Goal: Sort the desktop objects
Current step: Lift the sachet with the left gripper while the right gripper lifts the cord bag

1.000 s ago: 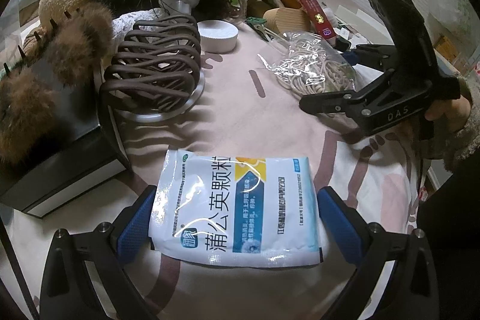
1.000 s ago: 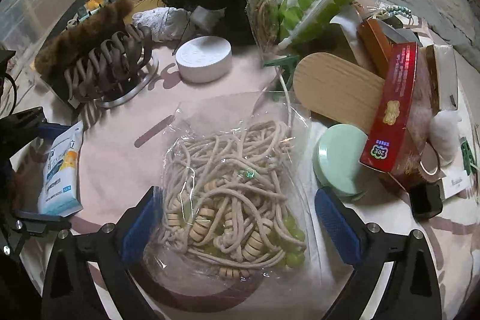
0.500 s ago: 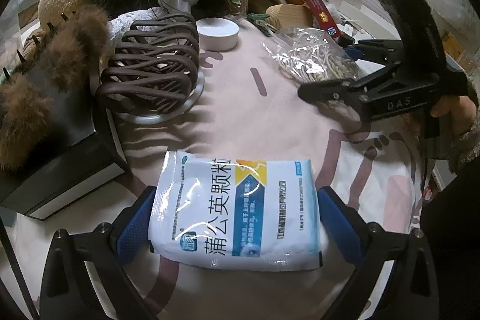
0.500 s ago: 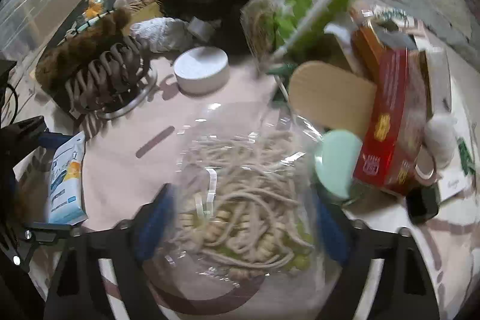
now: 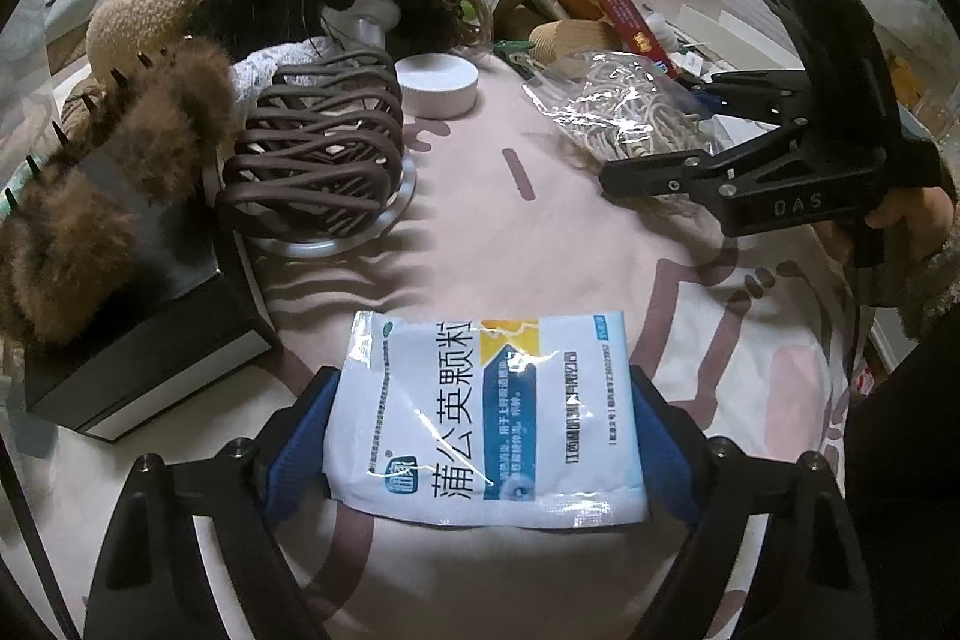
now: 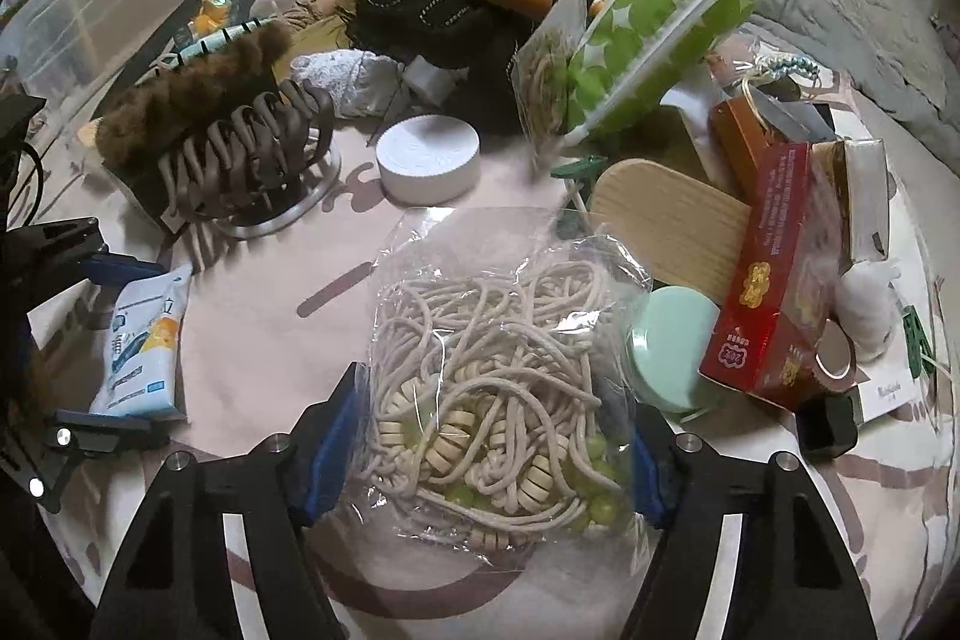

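The white-and-blue sachet [image 5: 486, 418], printed with large Chinese characters, lies flat on the pink cloth [image 5: 480, 232], and the left hand-held gripper [image 5: 483, 436], angled steeply down, has just been closing until its blue pads press the sachet's two side edges. The right hand-held gripper [image 6: 492, 451], marked "DAS" and tilted down the same way, has also just been closing and squeezes the clear bag [image 6: 498, 370] of cord and beads. A red box [image 6: 774, 292] stands just beside the bag.
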A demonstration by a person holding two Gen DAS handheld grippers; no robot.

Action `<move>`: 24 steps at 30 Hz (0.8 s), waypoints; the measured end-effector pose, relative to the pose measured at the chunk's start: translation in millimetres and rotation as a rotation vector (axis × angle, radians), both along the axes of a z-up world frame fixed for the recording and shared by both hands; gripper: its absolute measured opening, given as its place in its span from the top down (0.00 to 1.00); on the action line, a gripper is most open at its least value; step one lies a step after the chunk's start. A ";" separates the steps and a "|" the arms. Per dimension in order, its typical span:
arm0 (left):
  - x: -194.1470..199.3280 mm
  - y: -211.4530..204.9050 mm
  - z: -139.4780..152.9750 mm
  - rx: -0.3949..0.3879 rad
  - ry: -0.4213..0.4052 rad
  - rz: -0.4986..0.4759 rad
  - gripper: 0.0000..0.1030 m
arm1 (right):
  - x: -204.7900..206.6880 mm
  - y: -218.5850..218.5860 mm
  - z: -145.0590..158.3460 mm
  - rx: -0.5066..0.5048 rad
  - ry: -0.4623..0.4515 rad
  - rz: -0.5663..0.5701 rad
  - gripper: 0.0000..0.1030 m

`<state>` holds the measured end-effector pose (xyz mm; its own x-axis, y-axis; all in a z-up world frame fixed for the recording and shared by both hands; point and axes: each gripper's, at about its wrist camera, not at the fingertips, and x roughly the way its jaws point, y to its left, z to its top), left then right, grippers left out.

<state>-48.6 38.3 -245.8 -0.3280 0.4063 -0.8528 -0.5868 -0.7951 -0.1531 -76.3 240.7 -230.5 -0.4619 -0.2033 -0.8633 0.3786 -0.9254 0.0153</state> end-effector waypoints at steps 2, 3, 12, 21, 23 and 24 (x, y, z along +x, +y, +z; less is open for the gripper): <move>2.4 -0.7 1.6 0.003 0.000 0.001 0.14 | -7.5 -13.6 0.9 -0.006 0.004 0.001 0.29; 3.3 -0.7 2.7 0.003 0.002 0.001 0.14 | -5.8 -11.9 1.9 -0.009 0.006 0.001 0.29; 11.1 -4.0 15.4 0.018 0.025 0.004 0.15 | 1.0 -12.8 12.2 -0.032 0.026 -0.002 0.29; 16.2 -16.7 35.1 0.044 0.065 0.037 0.15 | 5.0 -12.8 27.7 -0.059 0.054 0.004 0.29; 17.9 -17.4 40.1 0.042 0.077 0.040 0.15 | 6.0 -14.0 31.2 -0.067 0.059 0.008 0.29; 18.8 -17.2 42.6 0.040 0.085 0.041 0.15 | 6.6 -14.4 33.8 -0.076 0.060 0.011 0.29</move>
